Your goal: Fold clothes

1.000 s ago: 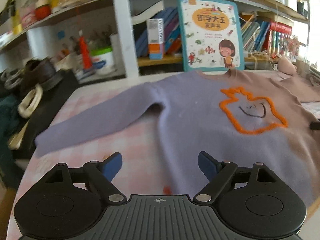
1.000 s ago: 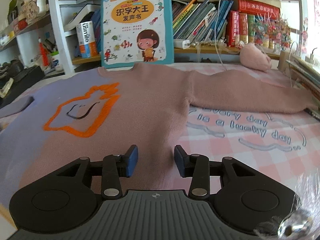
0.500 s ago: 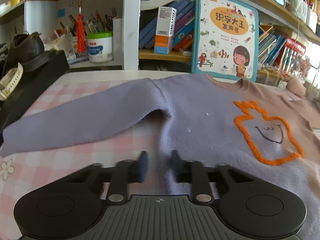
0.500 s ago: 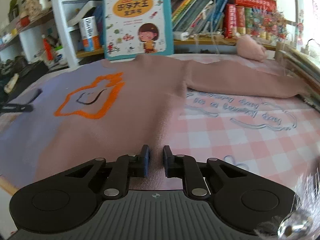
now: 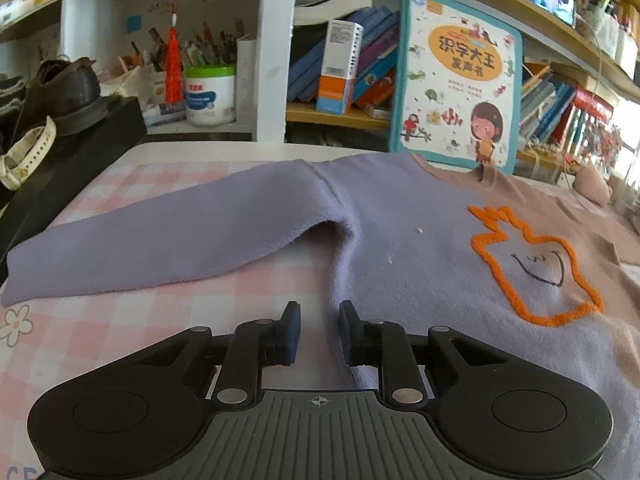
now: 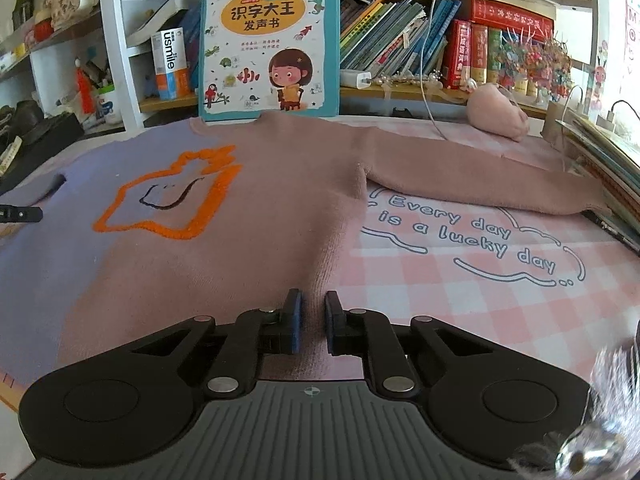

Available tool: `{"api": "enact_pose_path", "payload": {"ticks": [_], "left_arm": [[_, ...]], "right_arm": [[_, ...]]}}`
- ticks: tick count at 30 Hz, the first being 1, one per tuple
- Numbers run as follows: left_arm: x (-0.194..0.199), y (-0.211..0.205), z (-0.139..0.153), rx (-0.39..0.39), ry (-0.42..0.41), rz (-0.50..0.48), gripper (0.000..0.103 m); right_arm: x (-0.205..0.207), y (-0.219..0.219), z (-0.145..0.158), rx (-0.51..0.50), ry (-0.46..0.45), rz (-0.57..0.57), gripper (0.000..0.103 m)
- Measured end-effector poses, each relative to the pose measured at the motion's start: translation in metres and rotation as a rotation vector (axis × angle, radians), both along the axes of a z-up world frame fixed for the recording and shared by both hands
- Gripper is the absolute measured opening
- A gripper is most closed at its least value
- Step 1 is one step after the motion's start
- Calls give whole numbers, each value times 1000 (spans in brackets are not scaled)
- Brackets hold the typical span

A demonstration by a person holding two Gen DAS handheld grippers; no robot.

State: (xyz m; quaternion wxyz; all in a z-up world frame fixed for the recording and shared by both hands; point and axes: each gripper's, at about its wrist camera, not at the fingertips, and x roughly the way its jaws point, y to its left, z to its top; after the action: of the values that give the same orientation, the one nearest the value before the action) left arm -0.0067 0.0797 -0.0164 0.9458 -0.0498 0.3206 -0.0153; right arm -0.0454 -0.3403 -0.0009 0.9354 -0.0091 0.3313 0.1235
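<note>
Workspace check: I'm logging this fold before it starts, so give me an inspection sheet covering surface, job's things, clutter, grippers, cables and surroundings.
Surface: pink checked tablecloth, printed "Every day is a lucky day".
Job's things: sweater, lilac and dusty pink, orange outline motif, lying flat with sleeves spread.
Clutter: pink plush toy by the far edge; black box with shoes at the left side.
Grippers: left gripper and right gripper have just closed on the sweater's bottom corners.
Cables: white cable hanging down onto the table.
Surroundings: bookshelf; children's book propped upright behind the collar.
</note>
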Motion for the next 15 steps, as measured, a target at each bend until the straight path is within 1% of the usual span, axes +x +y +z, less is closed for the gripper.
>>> {"api": "enact_pose_path", "payload": {"ticks": [7, 14, 15], "left_arm": [[-2, -5, 0, 27, 2, 18, 22], [-7, -5, 0, 11, 7, 25, 21], [-9, -5, 0, 12, 5, 24, 19]], "right_arm": [[2, -4, -1, 26, -4, 0, 11], [1, -4, -1, 23, -6, -1, 12], [1, -3, -1, 15, -7, 1, 12]]}}
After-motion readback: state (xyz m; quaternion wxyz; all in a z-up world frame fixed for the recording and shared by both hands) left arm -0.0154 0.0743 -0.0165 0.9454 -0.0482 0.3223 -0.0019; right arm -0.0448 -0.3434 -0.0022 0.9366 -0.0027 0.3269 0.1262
